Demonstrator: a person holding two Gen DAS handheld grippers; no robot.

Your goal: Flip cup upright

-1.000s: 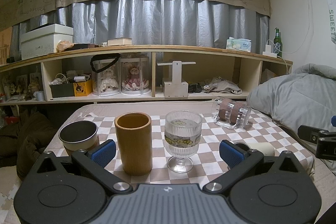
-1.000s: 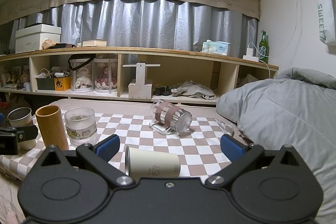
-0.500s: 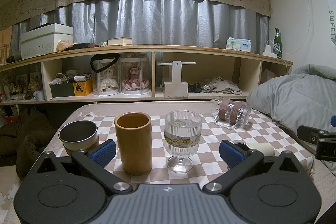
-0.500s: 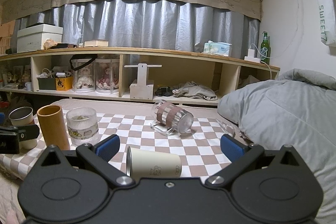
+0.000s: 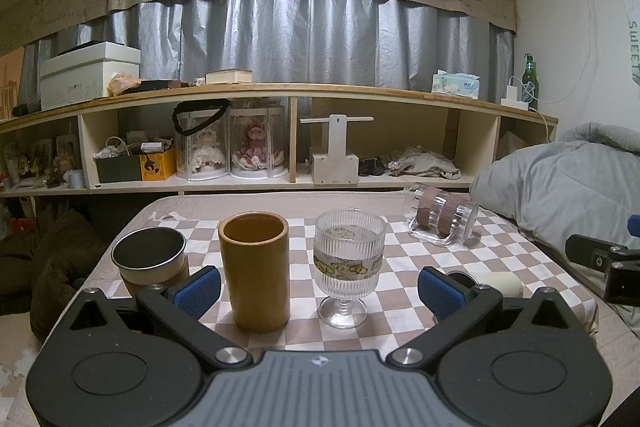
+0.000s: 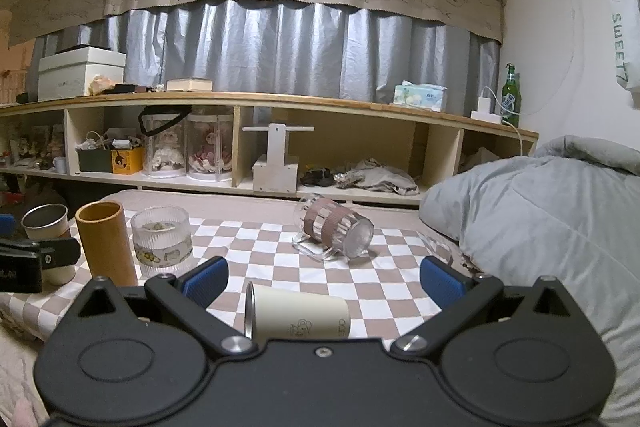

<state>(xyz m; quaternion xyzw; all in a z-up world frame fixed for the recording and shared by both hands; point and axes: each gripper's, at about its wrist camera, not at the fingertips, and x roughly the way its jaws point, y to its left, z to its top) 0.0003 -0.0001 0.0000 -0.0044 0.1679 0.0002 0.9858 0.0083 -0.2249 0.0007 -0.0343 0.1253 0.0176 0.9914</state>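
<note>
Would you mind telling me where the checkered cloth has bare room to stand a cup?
The widest bare patch lies between the ribbed glass, the tipped glass mug and the lying white cup. The left end is crowded: metal cup, bamboo cup and ribbed glass stand close together.

A home bedroom. Ahead of the fingers, beyond the checkered cloth (image 5: 404, 255), a long low wooden shelf (image 5: 280, 93) holds dolls in clear cases (image 5: 230, 143), boxes and a tissue pack (image 5: 455, 84), with grey curtains (image 5: 312, 39) under a cartoon valance behind it. To the right of the fingers lies a rumpled grey duvet (image 6: 552, 211).
</note>
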